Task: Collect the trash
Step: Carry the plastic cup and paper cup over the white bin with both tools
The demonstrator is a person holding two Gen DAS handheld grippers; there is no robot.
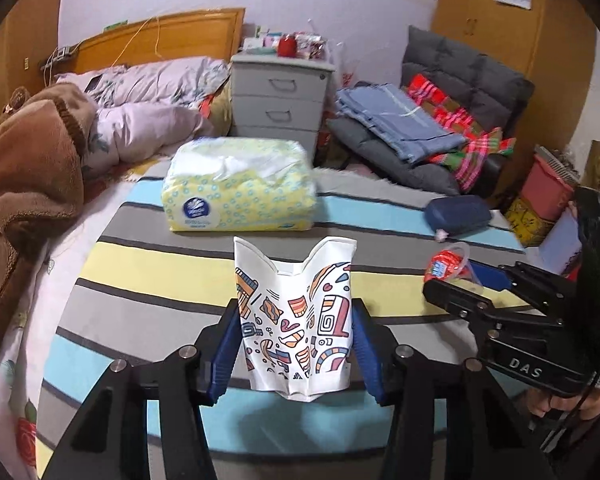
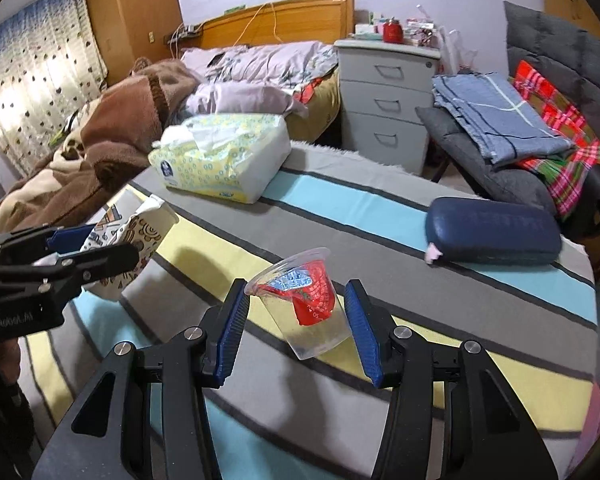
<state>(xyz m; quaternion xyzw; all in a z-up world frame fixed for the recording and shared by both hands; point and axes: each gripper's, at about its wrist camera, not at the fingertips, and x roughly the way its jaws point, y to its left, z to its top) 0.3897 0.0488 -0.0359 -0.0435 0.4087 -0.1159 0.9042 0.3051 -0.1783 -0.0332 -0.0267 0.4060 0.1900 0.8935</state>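
Currently the left gripper (image 1: 296,344) reaches level over the striped bedspread (image 1: 148,280), its blue pads (image 1: 226,350) pressed against both sides of a crushed paper cup (image 1: 296,312). That cup is white with colourful doodle print; its rim is folded inward and its base hangs clear of the cloth above a shadow. To its right, the right gripper (image 2: 298,328) points the same way and pinches a clear plastic cup (image 2: 304,304) between its pads, tilted with the mouth toward the left. Inside that cup sits a red and blue wrapper. Both cups are held over the near edge of the bedspread. A yellow tissue pack (image 1: 238,184) lies toward the far edge, and a dark blue case (image 2: 494,232) rests by the right edge.
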